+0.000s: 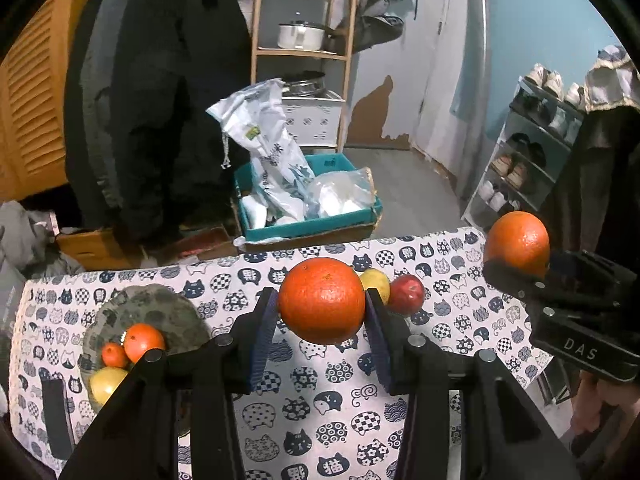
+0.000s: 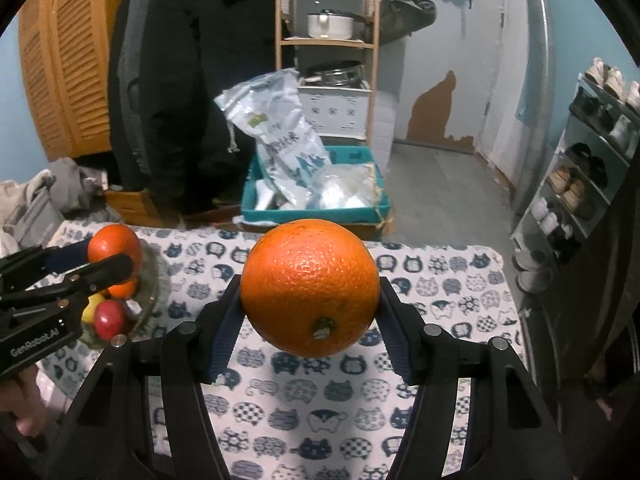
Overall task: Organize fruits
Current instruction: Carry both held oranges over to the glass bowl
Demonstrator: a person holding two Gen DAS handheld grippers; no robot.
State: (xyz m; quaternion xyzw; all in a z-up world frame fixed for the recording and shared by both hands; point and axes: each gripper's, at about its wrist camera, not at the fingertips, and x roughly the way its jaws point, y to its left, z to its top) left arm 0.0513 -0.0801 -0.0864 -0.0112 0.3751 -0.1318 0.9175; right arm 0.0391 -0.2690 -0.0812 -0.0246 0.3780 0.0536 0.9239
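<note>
My left gripper (image 1: 321,299) is shut on a big orange (image 1: 322,276), held above the cat-print tablecloth (image 1: 320,400). My right gripper (image 2: 310,294) is shut on a second orange (image 2: 310,264), also off the cloth. Each gripper shows in the other's view: the right gripper (image 1: 520,269) with its orange (image 1: 518,240), the left gripper (image 2: 107,258) with its orange (image 2: 116,244). A grey plate (image 1: 160,304) at the left holds two small oranges (image 1: 142,340) and a yellow fruit (image 1: 106,384). A yellow fruit (image 1: 378,282) and a red apple (image 1: 406,294) lie behind the left orange.
Beyond the table's far edge stands a teal crate (image 1: 312,224) with bags. A dark coat (image 1: 160,100) hangs at the left, with a wooden shelf (image 1: 304,52) beside it. A shoe rack (image 1: 532,152) is at the right. A hand (image 2: 24,412) grips the left tool.
</note>
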